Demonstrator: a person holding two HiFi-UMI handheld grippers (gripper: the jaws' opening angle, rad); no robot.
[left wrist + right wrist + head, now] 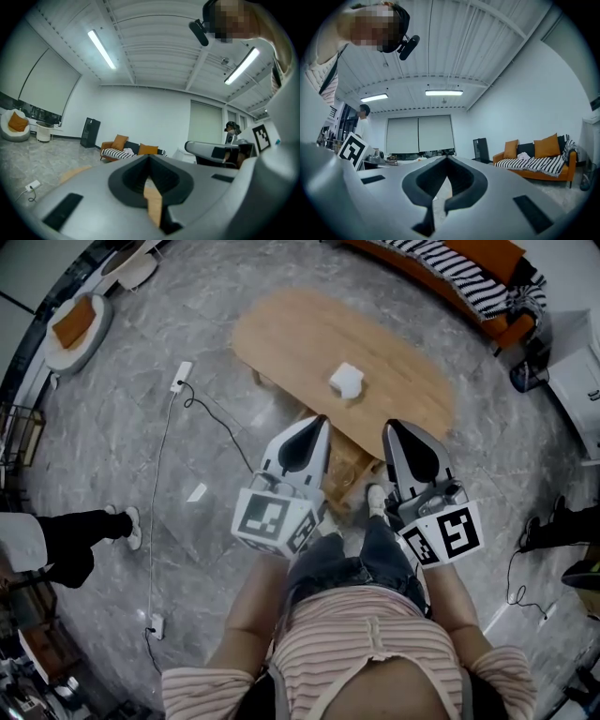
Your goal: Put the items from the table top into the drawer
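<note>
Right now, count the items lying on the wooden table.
1. A white item sits near the middle of the table; part of the near edge is hidden.

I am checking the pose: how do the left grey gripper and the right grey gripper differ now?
The left grey gripper tilts rightward in the head view, the right grey gripper leftward, so their tips converge. Through the left gripper's jaw slot the oval wooden table shows; through the right one's, something pale. Shared: both are shut and empty.

Orange sofa [492, 254] top right; power strip [181, 376] on floor; bystander's legs [80, 526] left.
</note>
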